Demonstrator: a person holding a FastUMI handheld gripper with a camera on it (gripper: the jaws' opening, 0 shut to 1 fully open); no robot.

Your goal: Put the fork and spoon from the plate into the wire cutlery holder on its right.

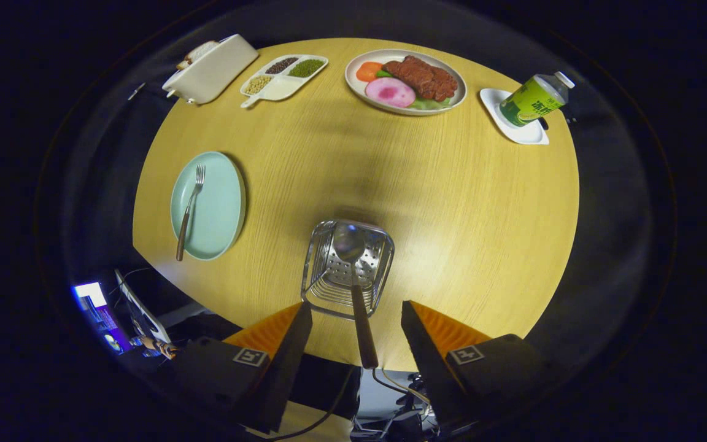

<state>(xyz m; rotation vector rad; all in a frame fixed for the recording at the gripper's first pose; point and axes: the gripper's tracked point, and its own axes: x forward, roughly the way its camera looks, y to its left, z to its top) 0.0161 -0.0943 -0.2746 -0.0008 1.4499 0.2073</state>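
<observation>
Spoon point(356, 288) sits in the holder point(347, 267), bowl down, handle leaning out between the fingers point(289, 344), which are spread wide, gripping nothing. Spoon step looks done. Fork point(189, 212) lies on the plate point(221, 209), left of the holder on the surface point(452, 202). Next: swing left, grasp the fork handle

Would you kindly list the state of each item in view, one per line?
gripper: open, fingers either side of the spoon handle, not pressing.
spoon: standing in the wire cutlery holder, bowl down.
fork: lying on the plate.
bottle: capped, on a white dish.
</observation>
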